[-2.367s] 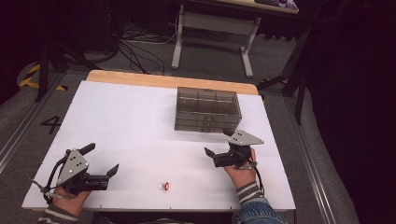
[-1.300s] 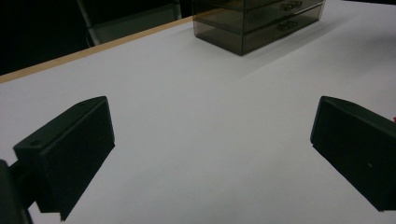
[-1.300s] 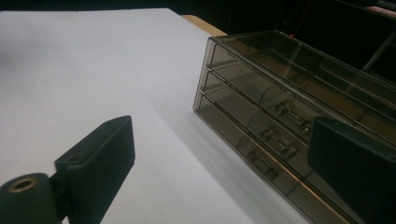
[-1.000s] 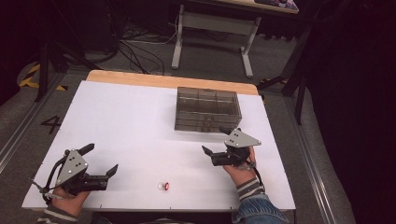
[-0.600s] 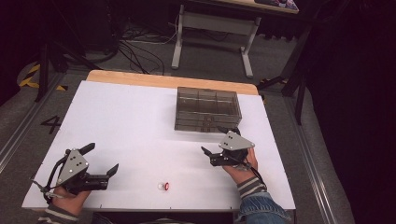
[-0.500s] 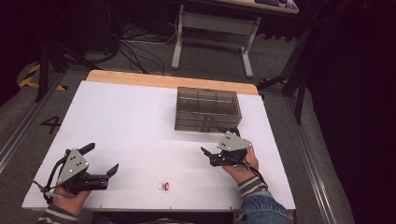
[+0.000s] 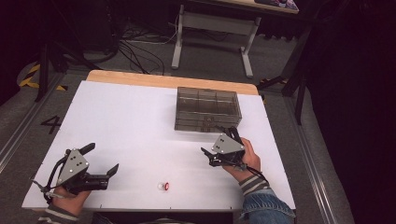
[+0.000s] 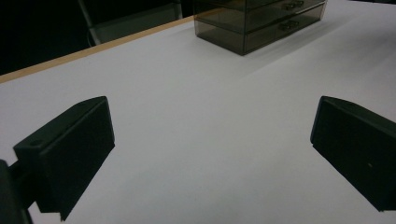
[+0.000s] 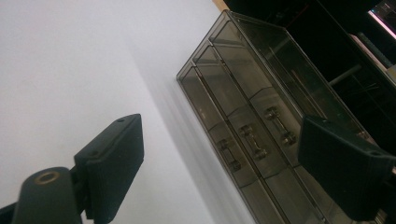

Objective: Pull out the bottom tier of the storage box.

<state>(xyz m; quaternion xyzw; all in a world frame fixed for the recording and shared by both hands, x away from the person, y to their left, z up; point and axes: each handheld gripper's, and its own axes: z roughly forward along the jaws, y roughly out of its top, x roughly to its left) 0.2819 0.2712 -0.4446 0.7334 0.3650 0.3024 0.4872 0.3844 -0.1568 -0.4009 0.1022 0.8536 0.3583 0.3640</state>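
Drawers: from above, the right gripper [image 7: 218, 148] sits just before the smoky drawer box [image 7: 208, 108], jaws wide and empty. The left gripper [image 8: 210, 154] gapes over bare table [image 8: 201, 107]. Drawer handles [image 9: 254, 137] lie ahead between the right gripper's jaws.

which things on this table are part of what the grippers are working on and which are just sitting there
In the job:
- drawer box, its handles facing the right gripper, jaws open
- right gripper, close beside the box

Lying about:
- small red and white object near the table's front edge
- left gripper, jaws open, nothing between them
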